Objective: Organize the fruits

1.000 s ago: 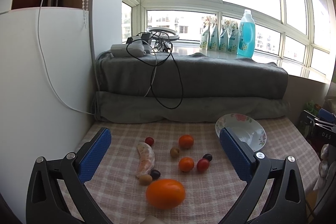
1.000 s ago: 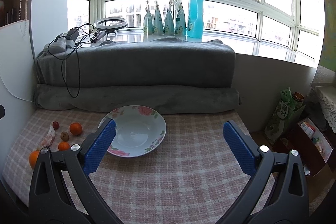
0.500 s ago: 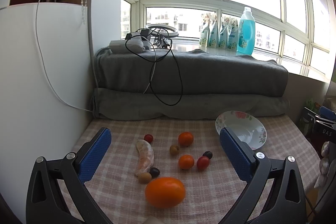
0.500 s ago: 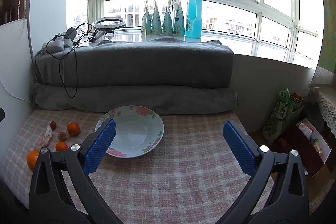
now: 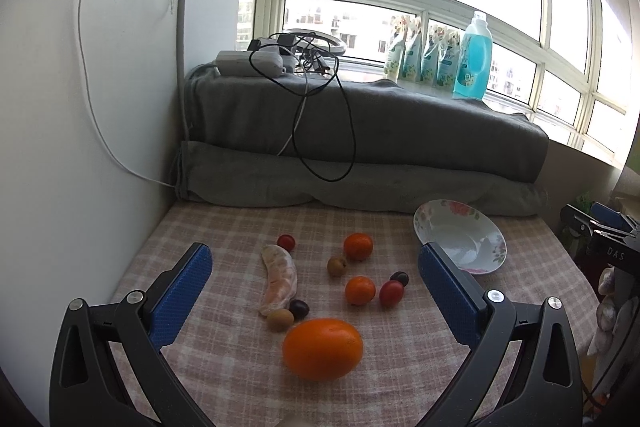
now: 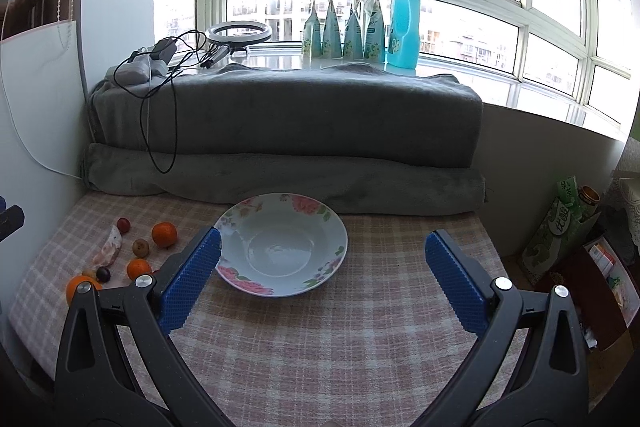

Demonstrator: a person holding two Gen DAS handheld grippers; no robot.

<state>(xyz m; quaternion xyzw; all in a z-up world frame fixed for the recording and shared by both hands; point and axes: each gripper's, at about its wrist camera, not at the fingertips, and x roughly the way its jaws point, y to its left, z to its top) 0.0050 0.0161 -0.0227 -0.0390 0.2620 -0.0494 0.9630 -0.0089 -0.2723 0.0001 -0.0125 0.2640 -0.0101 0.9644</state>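
Note:
Loose fruit lies on the checked tablecloth [image 5: 224, 227]: a large orange [image 5: 322, 348] nearest me, two small oranges [image 5: 360, 290] [image 5: 358, 246], a peeled citrus segment [image 5: 280, 281], red tomatoes [image 5: 391, 293] [image 5: 286, 241], and small brown and dark fruits. A white floral plate [image 6: 282, 243] stands empty; it also shows in the left wrist view [image 5: 460, 241]. My left gripper [image 5: 316, 287] is open above the fruit, holding nothing. My right gripper [image 6: 322, 275] is open in front of the plate, holding nothing.
Folded grey blankets [image 5: 360, 147] line the back of the table, with cables [image 5: 320, 131] hanging over them. A white wall panel [image 5: 80, 107] stands at the left. A blue detergent bottle [image 6: 406, 23] and pouches are on the windowsill. Boxes and cartons [image 6: 568, 227] sit off the right edge.
Both grippers have drawn back and risen slightly, so the fruit and the plate look a little farther away. Nothing on the table has moved.

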